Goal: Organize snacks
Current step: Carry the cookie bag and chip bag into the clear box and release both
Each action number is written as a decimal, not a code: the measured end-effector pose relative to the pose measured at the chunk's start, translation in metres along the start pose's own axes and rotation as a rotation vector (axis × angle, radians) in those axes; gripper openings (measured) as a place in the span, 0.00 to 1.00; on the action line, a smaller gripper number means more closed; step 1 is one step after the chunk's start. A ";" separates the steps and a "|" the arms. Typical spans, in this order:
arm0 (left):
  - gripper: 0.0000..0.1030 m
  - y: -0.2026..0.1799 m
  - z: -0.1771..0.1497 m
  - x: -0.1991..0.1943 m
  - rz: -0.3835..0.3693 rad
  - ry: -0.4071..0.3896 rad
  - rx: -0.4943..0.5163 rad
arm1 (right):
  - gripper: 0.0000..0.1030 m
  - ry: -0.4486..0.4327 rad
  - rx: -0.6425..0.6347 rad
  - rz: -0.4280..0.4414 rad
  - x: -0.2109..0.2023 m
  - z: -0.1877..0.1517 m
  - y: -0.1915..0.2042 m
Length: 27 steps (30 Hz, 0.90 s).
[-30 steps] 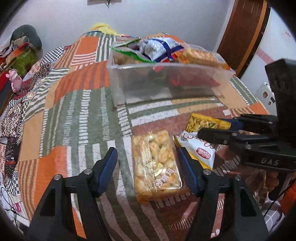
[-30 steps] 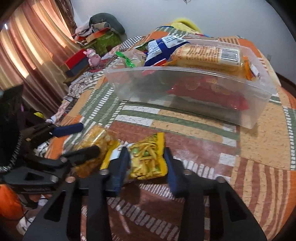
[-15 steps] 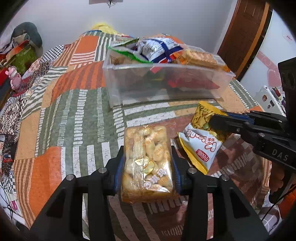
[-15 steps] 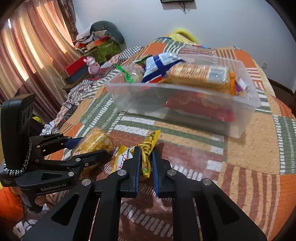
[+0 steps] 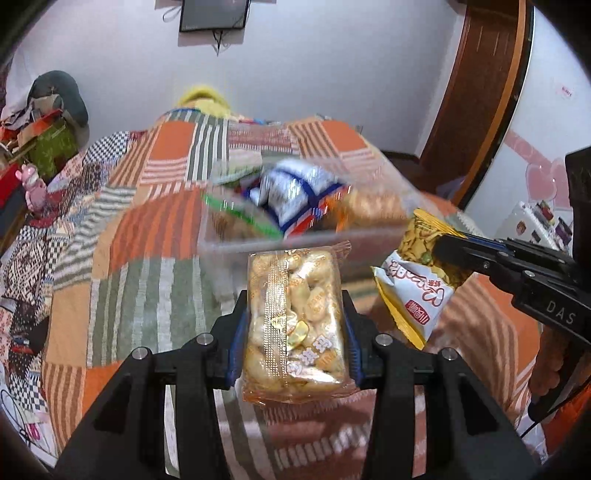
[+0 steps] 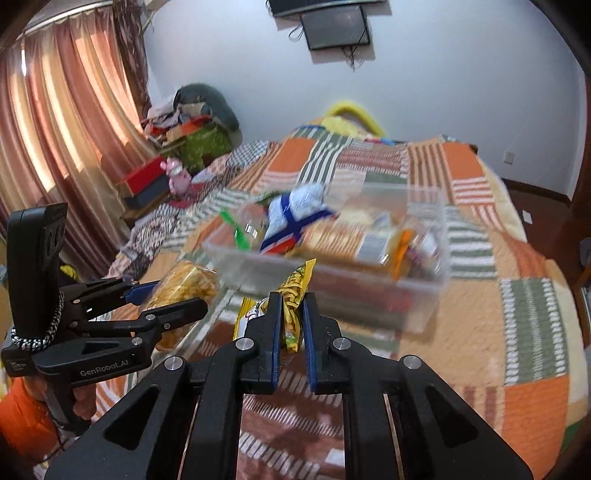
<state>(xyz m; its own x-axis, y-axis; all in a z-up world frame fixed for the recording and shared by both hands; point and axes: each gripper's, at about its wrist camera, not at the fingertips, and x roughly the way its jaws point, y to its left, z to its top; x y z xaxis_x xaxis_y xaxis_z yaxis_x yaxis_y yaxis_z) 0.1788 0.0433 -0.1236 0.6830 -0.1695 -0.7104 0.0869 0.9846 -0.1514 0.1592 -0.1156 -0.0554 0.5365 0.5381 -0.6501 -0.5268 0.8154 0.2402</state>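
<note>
Two snack packets are held in the air above the bed, one in each gripper. The left gripper [image 5: 295, 332] is clamped on a clear cellophane biscuit pack [image 5: 295, 325], a flat oblong full of pale, rounded biscuits with a gold dotted seam down its front; the blue pads press its long sides. The right gripper [image 6: 292, 325] is squeezed tight on a yellow crisp bag [image 6: 293, 295], glossy foil with a crimped top edge and a white lower panel carrying a red mark; its jaws stand almost together with the thin bag pinched between them. In the left wrist view that bag hangs just right of the biscuit pack, apart from it.

Beyond both packets sits one clear plastic bin [image 6: 424, 295], rectangular and thin-walled, resting on the bed. It already holds several snacks: a blue-and-white crinkled bag [image 5: 295, 192], a long orange-toned biscuit pack and something green, though motion blur makes the count uncertain, perhaps five or six.

Under everything lies a quilted patchwork bedspread [image 6: 517, 332] in orange, green and white stripes. One pink toy figure [image 6: 177, 177] stands at the far left by a pile of clutter, pleated pinkish curtains [image 6: 55, 129] hang beyond, and one dark screen [image 6: 336, 27] is fixed to the white wall.
</note>
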 end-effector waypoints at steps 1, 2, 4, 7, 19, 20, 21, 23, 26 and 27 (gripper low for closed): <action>0.42 -0.001 0.006 -0.002 0.001 -0.015 0.001 | 0.09 -0.014 0.003 -0.006 -0.002 0.004 -0.002; 0.42 -0.001 0.010 -0.002 0.002 -0.025 0.001 | 0.09 -0.033 0.007 -0.013 -0.006 0.009 -0.005; 0.42 -0.002 0.022 -0.005 0.002 -0.052 0.004 | 0.09 -0.060 0.017 -0.022 -0.010 0.016 -0.010; 0.42 -0.006 0.035 -0.007 0.007 -0.080 0.013 | 0.09 -0.097 0.030 -0.036 -0.015 0.027 -0.020; 0.42 -0.027 0.091 0.036 0.013 -0.115 0.054 | 0.09 -0.184 0.079 -0.086 -0.008 0.063 -0.051; 0.42 -0.030 0.094 0.040 0.010 -0.113 0.055 | 0.09 -0.183 0.083 -0.090 -0.003 0.066 -0.054; 0.42 -0.031 0.097 0.046 0.010 -0.111 0.058 | 0.09 -0.182 0.085 -0.092 0.000 0.067 -0.055; 0.42 -0.033 0.103 0.059 0.017 -0.105 0.063 | 0.09 -0.174 0.091 -0.099 0.009 0.070 -0.059; 0.42 -0.033 0.108 0.076 0.017 -0.086 0.056 | 0.10 -0.156 0.101 -0.100 0.021 0.073 -0.067; 0.42 -0.033 0.110 0.082 0.016 -0.080 0.052 | 0.10 -0.149 0.105 -0.098 0.024 0.073 -0.070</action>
<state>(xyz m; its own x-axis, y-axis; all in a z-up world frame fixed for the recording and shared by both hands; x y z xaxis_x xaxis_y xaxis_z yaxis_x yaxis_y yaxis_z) 0.3119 0.0016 -0.1009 0.7403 -0.1516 -0.6550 0.1116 0.9884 -0.1026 0.2574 -0.1440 -0.0350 0.6774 0.4744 -0.5623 -0.3997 0.8790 0.2601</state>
